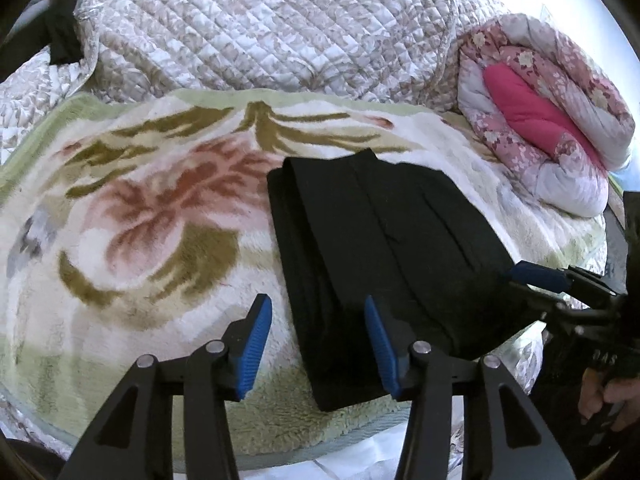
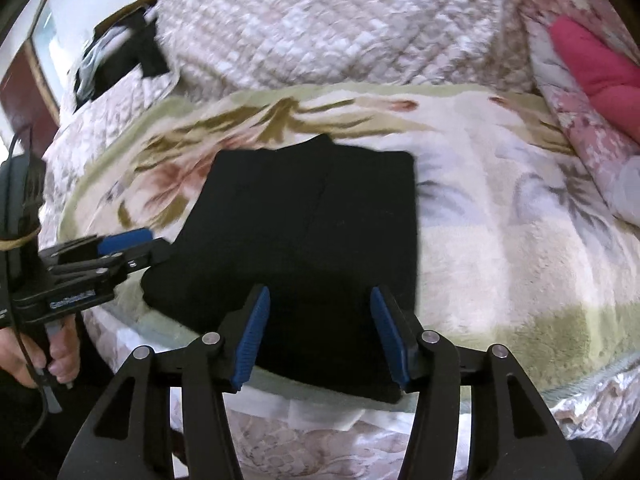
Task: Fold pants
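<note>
Black pants (image 1: 384,248) lie folded into a compact rectangle on a floral fleece blanket (image 1: 132,208); they also show in the right wrist view (image 2: 304,232). My left gripper (image 1: 318,344) is open and empty, its blue pads above the near left edge of the pants. My right gripper (image 2: 320,336) is open and empty, just above the near edge of the pants. Each gripper shows in the other's view: the right one at the pants' right edge (image 1: 540,276), the left one at the left edge (image 2: 124,242).
The blanket covers a bed with a quilted cover (image 1: 260,24) behind. A rolled pink floral duvet (image 1: 548,120) lies at the far right. Dark clothing (image 2: 116,64) lies at the far left. The bed's front edge (image 2: 320,420) is just below the grippers.
</note>
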### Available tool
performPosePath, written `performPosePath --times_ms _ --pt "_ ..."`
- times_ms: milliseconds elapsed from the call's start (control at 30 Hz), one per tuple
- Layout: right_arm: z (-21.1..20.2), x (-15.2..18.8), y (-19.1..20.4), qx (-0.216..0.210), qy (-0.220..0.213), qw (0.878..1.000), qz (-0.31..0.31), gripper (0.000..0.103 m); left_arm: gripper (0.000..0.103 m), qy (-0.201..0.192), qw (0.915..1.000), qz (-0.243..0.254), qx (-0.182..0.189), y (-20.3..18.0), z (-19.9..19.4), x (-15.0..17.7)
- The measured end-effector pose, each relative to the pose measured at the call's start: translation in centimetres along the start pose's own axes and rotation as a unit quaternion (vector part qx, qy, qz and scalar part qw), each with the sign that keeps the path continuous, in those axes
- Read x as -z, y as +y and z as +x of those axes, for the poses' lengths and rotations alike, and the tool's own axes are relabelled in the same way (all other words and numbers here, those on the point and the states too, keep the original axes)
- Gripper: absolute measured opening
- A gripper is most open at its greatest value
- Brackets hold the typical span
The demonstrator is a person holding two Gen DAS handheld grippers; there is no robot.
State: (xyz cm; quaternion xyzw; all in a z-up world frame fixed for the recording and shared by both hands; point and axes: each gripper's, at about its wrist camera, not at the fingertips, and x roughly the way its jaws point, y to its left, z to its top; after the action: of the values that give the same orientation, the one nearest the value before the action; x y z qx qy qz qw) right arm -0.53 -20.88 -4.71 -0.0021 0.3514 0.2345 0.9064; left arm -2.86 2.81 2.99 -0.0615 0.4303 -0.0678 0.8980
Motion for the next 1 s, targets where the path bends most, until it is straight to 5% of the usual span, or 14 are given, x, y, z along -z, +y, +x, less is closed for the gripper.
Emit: performPosePath --times_ms 200,367,600,1000 --pt "0.1 0.4 -2.1 0.022 -0.002 0.999 0.047 0.049 0.050 -0.005 0.9994 -0.015 0.030 0.0 -1.0 -0.2" --pt "0.0 0.3 -2.5 0.042 -0.013 0.998 0.055 0.017 0.050 -0.011 0.9983 0.013 0.056 -2.4 -1.0 -0.6" --pt "0.0 0.3 -2.4 0.040 -0.003 0.999 0.034 0.017 0.050 0.021 0.9989 0.011 0.041 -2.2 1.2 -0.1" --pt "0.9 -1.7 -1.7 0.015 -0.013 1.000 0.017 0.017 0.050 -0.013 0.9985 0.034 0.042 -2.9 1.1 -2.8"
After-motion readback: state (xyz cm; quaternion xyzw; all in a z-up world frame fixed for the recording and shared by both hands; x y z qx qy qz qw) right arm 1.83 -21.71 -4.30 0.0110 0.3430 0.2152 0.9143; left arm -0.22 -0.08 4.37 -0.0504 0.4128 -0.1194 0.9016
